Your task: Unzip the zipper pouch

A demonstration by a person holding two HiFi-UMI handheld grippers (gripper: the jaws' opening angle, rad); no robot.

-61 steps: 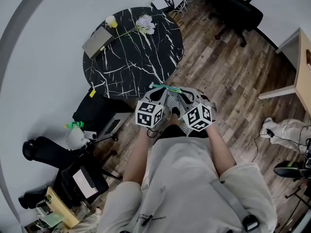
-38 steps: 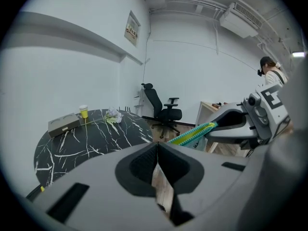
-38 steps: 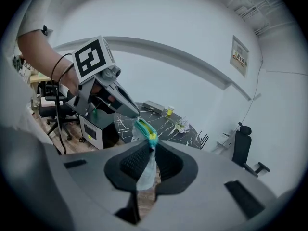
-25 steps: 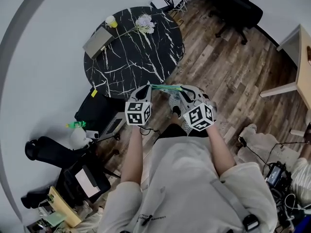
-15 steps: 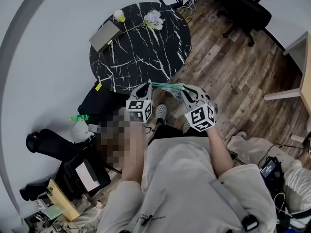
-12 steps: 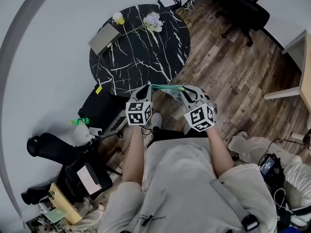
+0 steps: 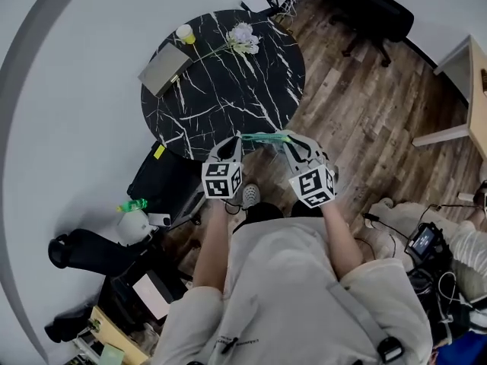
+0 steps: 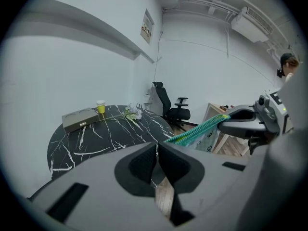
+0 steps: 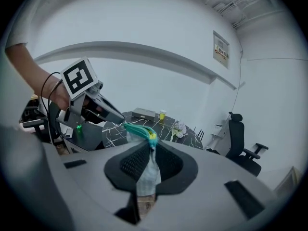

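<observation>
Room: wood-plank floor (image 7: 358,97) and pale walls. A round black marble table (image 7: 228,90) with white veining carries a flat grey box (image 7: 163,68), a yellow cup (image 7: 185,33) and a spray of pale flowers (image 7: 243,38). A black office chair (image 7: 377,10) stands beyond the table, well apart from it.

The person stands just short of the table's near edge, one gripper in each hand, both raised and angled toward each other.

Zipper pouch (image 9: 145,174): held in the air between the two grippers, touching no surface. It is pale checked cloth with a teal zipper (image 8: 197,130) along the top edge. The zipper runs nearly taut from one gripper to the other.

Right gripper (image 9: 150,152): jaws pinch the pouch cloth at one end. The teal edge sticks out above the pads and cloth hangs below them.

Left gripper (image 8: 157,149): jaws pressed together. The far end of the teal zipper stops right at their tips. Whether a pull tab sits between the pads cannot be made out.
</observation>
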